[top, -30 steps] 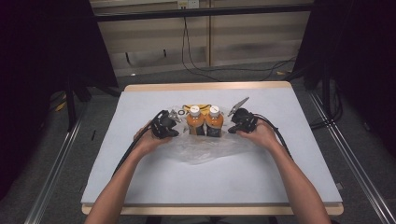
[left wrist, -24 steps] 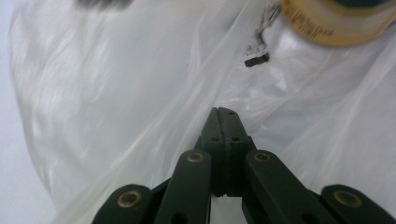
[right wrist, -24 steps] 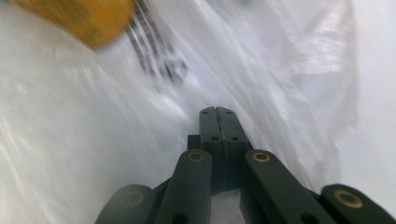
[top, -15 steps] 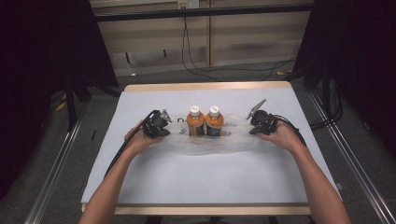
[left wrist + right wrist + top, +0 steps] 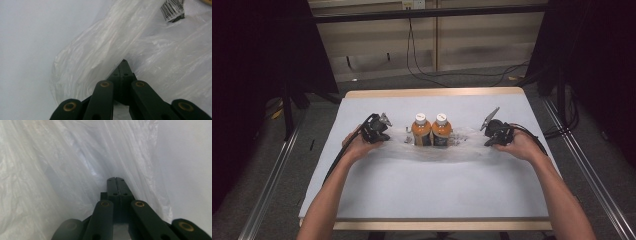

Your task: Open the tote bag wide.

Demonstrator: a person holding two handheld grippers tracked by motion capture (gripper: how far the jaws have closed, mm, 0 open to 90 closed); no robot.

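Observation:
Two bottles of orange drink with white caps (image 5: pixel 421 131) (image 5: pixel 441 130) stand side by side mid-table, within a clear plastic bag (image 5: pixel 437 152) stretched flat to both sides. My left gripper (image 5: pixel 386 134) sits left of the bottles, shut on the bag's left edge; its jaws (image 5: pixel 123 62) pinch a fold of the film (image 5: pixel 100 45). A barcode label (image 5: pixel 172 8) shows through the plastic. My right gripper (image 5: pixel 487 142) sits right of the bottles, shut on the bag's right edge, and its closed jaws (image 5: pixel 115 180) lie among the film (image 5: pixel 62 170).
The table (image 5: pixel 412 200) has a white cover with a wooden rim. Open cover lies between the bag and the near edge. Dark curtains, metal rails and floor cables (image 5: pixel 437 75) surround the table.
Both hands have moved apart, the left one to the left and the right one to the right. The bag is drawn out wider around the bottles, which stay in place.

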